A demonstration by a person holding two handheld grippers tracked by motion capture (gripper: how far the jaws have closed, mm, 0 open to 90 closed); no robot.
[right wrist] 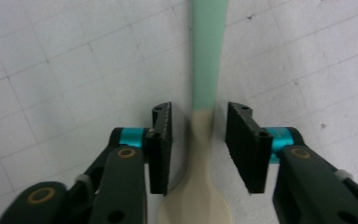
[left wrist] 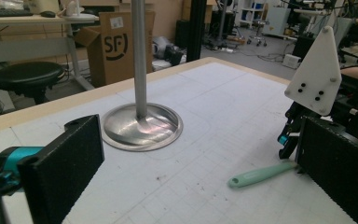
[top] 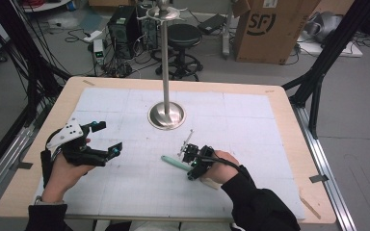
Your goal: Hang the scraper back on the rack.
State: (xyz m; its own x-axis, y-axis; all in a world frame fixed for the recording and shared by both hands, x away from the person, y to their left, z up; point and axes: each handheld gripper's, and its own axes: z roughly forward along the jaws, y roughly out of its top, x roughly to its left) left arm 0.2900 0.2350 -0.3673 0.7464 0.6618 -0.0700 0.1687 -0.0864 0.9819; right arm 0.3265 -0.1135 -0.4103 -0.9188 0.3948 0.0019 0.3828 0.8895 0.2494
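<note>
A spatula with a mint-green handle (top: 172, 162) and a beige head lies flat on the white gridded mat (top: 125, 192), right of centre. My right gripper (top: 191, 163) points down over it. In the right gripper view the jaws stand on either side of the spatula (right wrist: 207, 70) where green meets beige, with a narrow gap on each side and no pad pressing it; the right gripper (right wrist: 199, 135) is open. My left gripper (top: 107, 138) hovers at the left of the mat, open wide with nothing between its pads (left wrist: 70, 158). From the left gripper view the handle (left wrist: 261, 175) points toward me.
A tall metal stand on a round base (top: 166, 115) rises from the mat's far middle, with hooks at its top. Behind the table are a stool (top: 184, 36), a cardboard box (top: 270, 29), a computer case and cables. Black frame poles flank both sides.
</note>
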